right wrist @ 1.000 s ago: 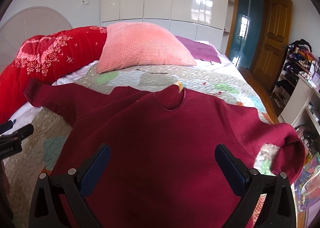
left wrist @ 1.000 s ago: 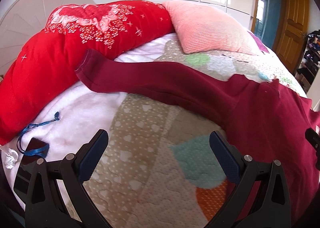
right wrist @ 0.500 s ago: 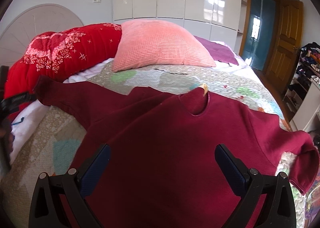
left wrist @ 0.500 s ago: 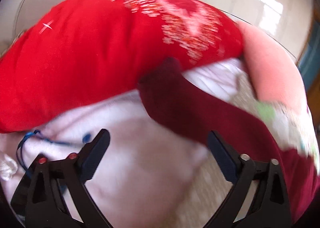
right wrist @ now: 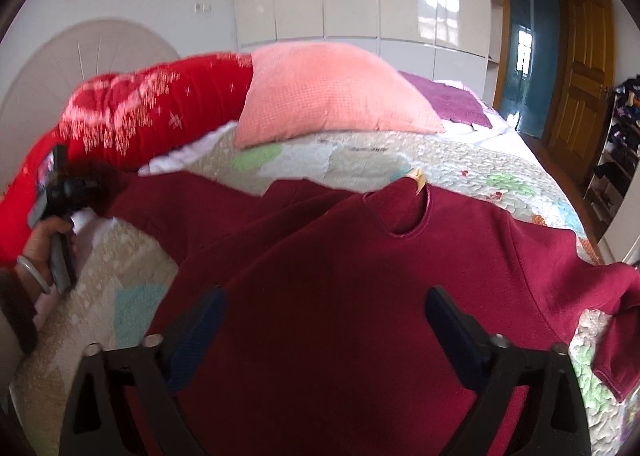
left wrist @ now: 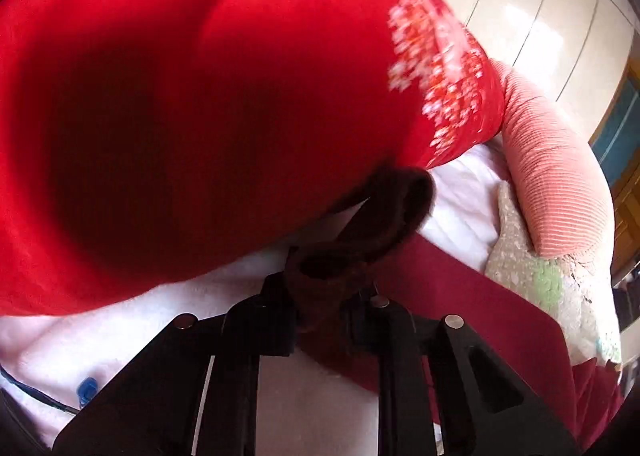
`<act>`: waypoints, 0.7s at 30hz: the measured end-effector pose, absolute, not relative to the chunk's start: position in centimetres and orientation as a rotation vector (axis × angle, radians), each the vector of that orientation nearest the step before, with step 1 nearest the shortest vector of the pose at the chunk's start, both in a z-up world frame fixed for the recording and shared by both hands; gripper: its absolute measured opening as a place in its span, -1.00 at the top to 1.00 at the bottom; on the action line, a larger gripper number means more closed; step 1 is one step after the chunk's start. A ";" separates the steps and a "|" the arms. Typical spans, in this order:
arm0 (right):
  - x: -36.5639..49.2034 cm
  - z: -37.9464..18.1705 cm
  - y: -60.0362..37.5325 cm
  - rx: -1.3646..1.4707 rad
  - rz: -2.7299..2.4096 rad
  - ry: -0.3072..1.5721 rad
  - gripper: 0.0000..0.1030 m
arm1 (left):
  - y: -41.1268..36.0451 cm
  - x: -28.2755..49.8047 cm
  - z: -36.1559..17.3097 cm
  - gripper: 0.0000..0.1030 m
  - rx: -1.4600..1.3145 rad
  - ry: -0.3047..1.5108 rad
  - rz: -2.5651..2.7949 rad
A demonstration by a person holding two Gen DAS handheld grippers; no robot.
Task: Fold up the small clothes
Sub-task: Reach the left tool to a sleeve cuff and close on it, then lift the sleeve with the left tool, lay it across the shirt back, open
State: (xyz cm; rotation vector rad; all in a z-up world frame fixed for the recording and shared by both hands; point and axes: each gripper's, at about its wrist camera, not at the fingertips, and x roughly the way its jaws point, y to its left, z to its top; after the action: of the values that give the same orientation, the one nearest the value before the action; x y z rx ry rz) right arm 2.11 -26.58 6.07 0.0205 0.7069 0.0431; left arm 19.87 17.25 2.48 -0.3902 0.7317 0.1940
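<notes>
At the bed's left edge, by the red quilt: both grippers work on one sweater.
Left gripper [left wrist: 324, 296]: jaws closed tight on the cuff [left wrist: 360, 240] of the sweater's sleeve, at 6 o'clock in its own view; the cuff bunches up dark just above the fingers.
Left gripper, seen from the right wrist [right wrist: 60, 191]: at 9 o'clock, gripped in the person's hand [right wrist: 40, 240], touching the sleeve end.
Sleeve [left wrist: 460, 304]: runs from the cuff toward 4 o'clock over a white sheet [left wrist: 460, 195].
Quilt [left wrist: 200, 95]: red, fills 9 to 1 o'clock, just behind the cuff.
Right gripper [right wrist: 324, 332]: jaws wide apart, holding nothing, hovering over the sweater body.
Sweater [right wrist: 360, 276]: maroon, spread flat on a patchwork bedspread [right wrist: 360, 159], neck hole at 12 o'clock.
Pillow [right wrist: 332, 91]: pink, beyond the neck, beside the quilt.
</notes>
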 end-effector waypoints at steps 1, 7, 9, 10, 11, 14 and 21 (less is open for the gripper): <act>1.9 6.3 -27.2 0.044 0.047 0.695 -0.73 | 16.9 19.6 3.1 0.81 -0.374 0.722 0.184; 1.2 7.3 -31.0 0.087 -0.014 0.692 -0.73 | 11.0 15.5 10.3 0.84 -0.278 0.626 -0.074; 0.9 7.5 -32.2 0.090 -0.035 0.694 -0.73 | 7.5 13.7 14.0 0.84 -0.251 0.589 -0.209; 0.6 7.7 -32.8 0.096 -0.042 0.690 -0.73 | 6.5 13.0 15.1 0.84 -0.253 0.578 -0.256; 0.3 7.8 -33.4 0.100 -0.051 0.686 -0.73 | 4.6 12.2 16.7 0.84 -0.252 0.566 -0.322; -0.6 8.4 -35.6 0.110 -0.084 0.674 -0.73 | -1.5 10.1 20.3 0.84 -0.216 0.541 -0.485; -3.0 9.1 -41.2 0.130 -0.171 0.654 -0.73 | -18.3 7.1 19.1 0.84 -0.138 0.638 -0.791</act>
State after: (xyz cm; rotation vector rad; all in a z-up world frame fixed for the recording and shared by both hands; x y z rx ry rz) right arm -2.95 -41.19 9.12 0.1297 0.6537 -0.1713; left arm 7.06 -18.32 19.06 -0.1378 0.6376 -0.7911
